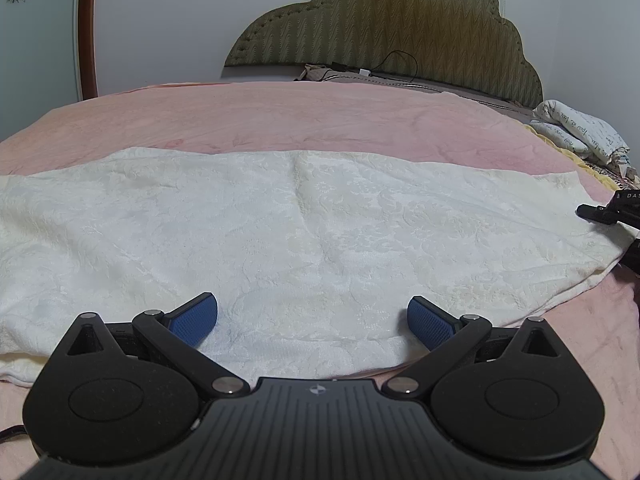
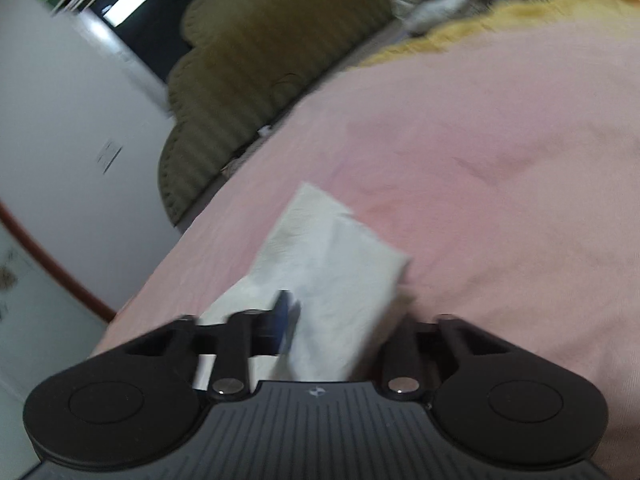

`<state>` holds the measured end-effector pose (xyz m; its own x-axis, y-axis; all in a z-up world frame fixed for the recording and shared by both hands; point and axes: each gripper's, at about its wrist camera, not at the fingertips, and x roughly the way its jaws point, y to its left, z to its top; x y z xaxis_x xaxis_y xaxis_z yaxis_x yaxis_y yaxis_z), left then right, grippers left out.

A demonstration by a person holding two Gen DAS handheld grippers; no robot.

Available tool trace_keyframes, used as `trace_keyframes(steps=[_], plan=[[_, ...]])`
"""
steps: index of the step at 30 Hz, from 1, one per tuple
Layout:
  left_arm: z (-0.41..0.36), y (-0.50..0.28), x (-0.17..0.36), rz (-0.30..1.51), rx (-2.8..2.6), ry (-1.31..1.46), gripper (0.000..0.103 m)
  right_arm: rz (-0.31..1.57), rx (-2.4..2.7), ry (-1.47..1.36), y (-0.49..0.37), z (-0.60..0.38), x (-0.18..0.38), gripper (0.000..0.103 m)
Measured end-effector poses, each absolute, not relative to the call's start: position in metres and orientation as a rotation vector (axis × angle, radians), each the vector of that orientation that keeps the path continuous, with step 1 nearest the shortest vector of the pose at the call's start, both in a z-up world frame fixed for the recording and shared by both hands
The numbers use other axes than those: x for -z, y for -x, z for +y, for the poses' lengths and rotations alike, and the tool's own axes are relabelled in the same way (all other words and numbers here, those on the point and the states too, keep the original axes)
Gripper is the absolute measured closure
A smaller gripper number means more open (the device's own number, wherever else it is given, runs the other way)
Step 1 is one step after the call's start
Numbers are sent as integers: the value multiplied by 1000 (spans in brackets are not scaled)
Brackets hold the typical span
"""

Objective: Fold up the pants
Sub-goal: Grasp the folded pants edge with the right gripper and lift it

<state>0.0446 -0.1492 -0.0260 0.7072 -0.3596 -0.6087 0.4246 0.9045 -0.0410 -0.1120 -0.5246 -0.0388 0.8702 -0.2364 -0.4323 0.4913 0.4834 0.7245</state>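
Observation:
Cream-white textured pants (image 1: pixel 300 232) lie spread sideways across the pink bedspread (image 1: pixel 280 112). My left gripper (image 1: pixel 312 320) hovers over their near edge, blue pads wide apart with nothing between them. At the right edge of the left wrist view, my right gripper (image 1: pixel 600 212) sits at the pants' right end. In the blurred, tilted right wrist view, a corner of the pants (image 2: pixel 332 264) rises between the fingers of my right gripper (image 2: pixel 316 312). One blue pad (image 2: pixel 285 312) presses against the cloth; the other pad is hidden behind it.
An olive padded headboard (image 1: pixel 380 32) stands at the far end, with a black cable and charger (image 1: pixel 396 68) at its foot. Folded printed bedding (image 1: pixel 580 132) lies at the far right on a yellow cover (image 2: pixel 460 36).

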Motion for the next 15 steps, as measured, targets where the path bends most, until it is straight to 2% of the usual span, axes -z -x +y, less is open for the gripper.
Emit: trace_keyframes(steps=[7,11,15], plan=[[-140,-45,22,636,482,-40,3,297,455,-826,108,-510,28,90],[-126,-53,16,653,560,130,2,329,449,-510,94,-470,-1,91],[-115,-75,11,746,642,384,2,358,384,-196,68,-414,-24,91]])
